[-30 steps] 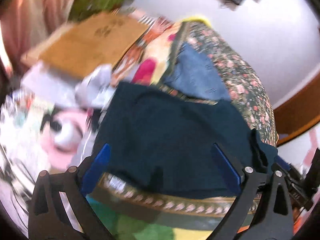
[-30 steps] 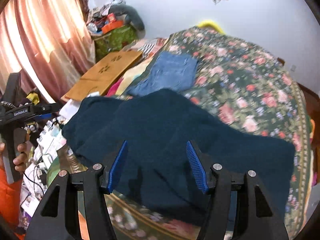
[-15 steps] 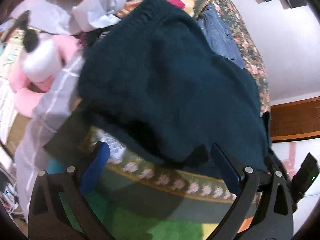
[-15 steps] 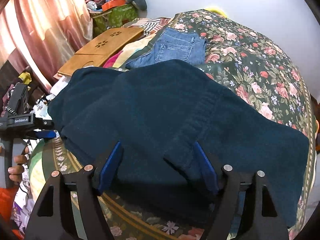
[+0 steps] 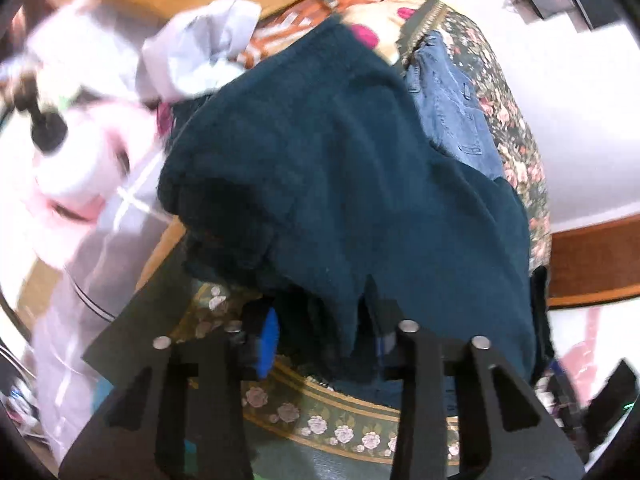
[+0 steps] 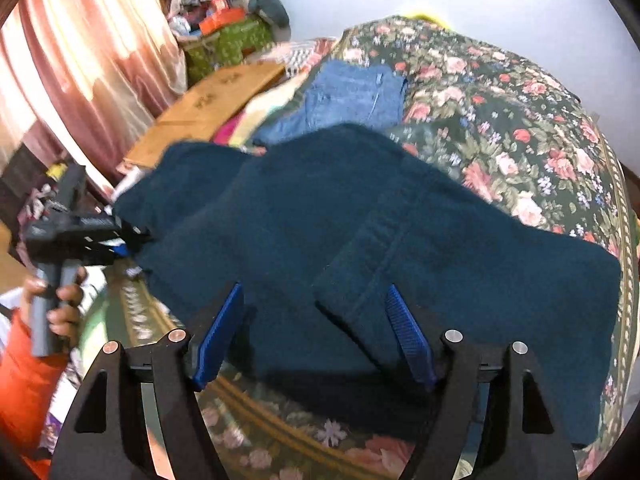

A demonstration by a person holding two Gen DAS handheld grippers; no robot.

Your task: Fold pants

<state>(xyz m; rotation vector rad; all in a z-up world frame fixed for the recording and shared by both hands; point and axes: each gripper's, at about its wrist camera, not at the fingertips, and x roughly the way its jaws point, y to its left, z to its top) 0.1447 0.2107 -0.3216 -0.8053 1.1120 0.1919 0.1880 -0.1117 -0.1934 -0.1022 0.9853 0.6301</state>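
Dark teal pants (image 6: 360,224) lie spread across a floral bedspread (image 6: 520,120). In the left wrist view the pants (image 5: 340,168) hang over the bed's edge, and my left gripper (image 5: 324,336) has its blue pads closed in on the hanging cloth edge. In the right wrist view the left gripper (image 6: 120,236) sits at the pants' left end, held by a hand. My right gripper (image 6: 312,328) is open, its blue pads either side of a raised fold at the near edge of the pants.
Folded blue jeans (image 6: 352,96) lie behind the pants. A wooden board (image 6: 212,108) and clutter stand at the bed's left. A pink plush toy (image 5: 72,168) and white cloth (image 5: 200,56) lie beside the bed. Curtains (image 6: 80,60) hang at left.
My left gripper closed from wide open onto the pants' edge. My right gripper moved slightly closer to the pants and stayed open.
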